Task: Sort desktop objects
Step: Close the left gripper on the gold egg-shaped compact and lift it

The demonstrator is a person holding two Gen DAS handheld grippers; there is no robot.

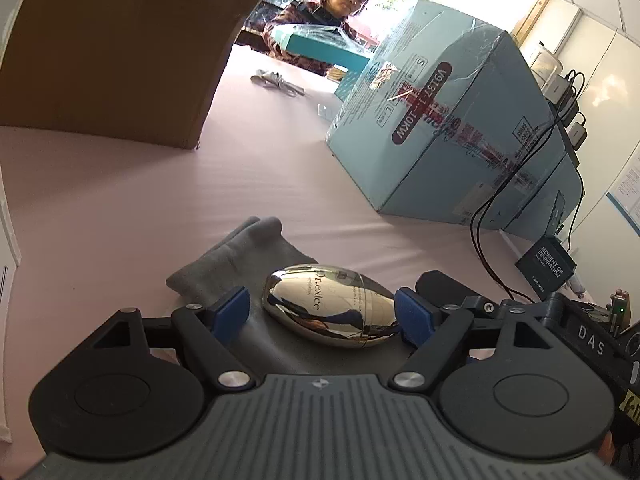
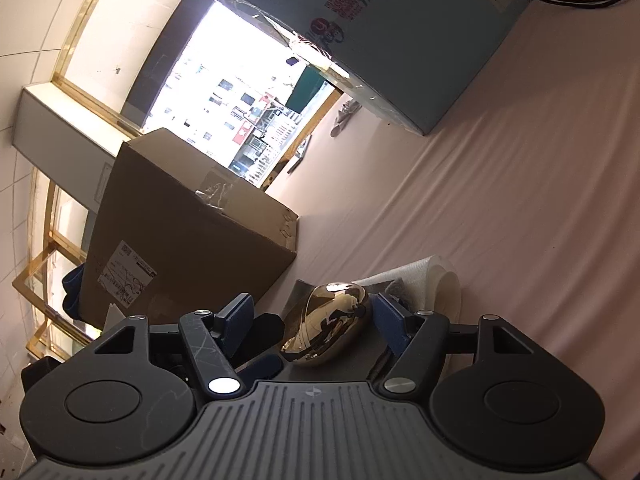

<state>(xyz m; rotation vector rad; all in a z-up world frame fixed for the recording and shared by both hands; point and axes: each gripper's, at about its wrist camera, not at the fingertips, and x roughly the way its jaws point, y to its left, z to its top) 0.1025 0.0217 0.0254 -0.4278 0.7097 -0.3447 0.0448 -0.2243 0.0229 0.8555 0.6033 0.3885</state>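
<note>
Two grippers are in my hands, and both are spread wide around one shiny gold egg-shaped case point(image 1: 330, 306). My left gripper point(image 1: 322, 316) has its blue pads parted on either side of the case; the right pad looks to be just at the case's end, though I cannot tell if it touches, and the left pad stands clear of it. My right gripper point(image 2: 314, 320) is likewise spread, with its pads apart from the case on both sides, so neither gripper is clamped on anything.

The case lies on its side on a dark grey mat point(image 1: 276, 344), near me on the pink table point(image 1: 120, 208). One grey folded cloth point(image 1: 240, 258) lies just beyond the case, overlapping the mat's far edge. In the right wrist view, one roll of white foam sheet point(image 2: 416, 280) lies just beyond the case, with a pale rounded thing point(image 2: 450, 292) beside it that I cannot make out.

Farther off I count two big boxes: one brown cardboard box point(image 1: 120, 48) at the far left and one light blue carton point(image 1: 452, 120) at the far right, well apart. One small black box point(image 1: 546, 268) with white lettering sits near the right edge, with black cables point(image 1: 484, 216) running past it. At the far end of the table, one person point(image 1: 320, 16) holds a teal box point(image 1: 316, 44).
</note>
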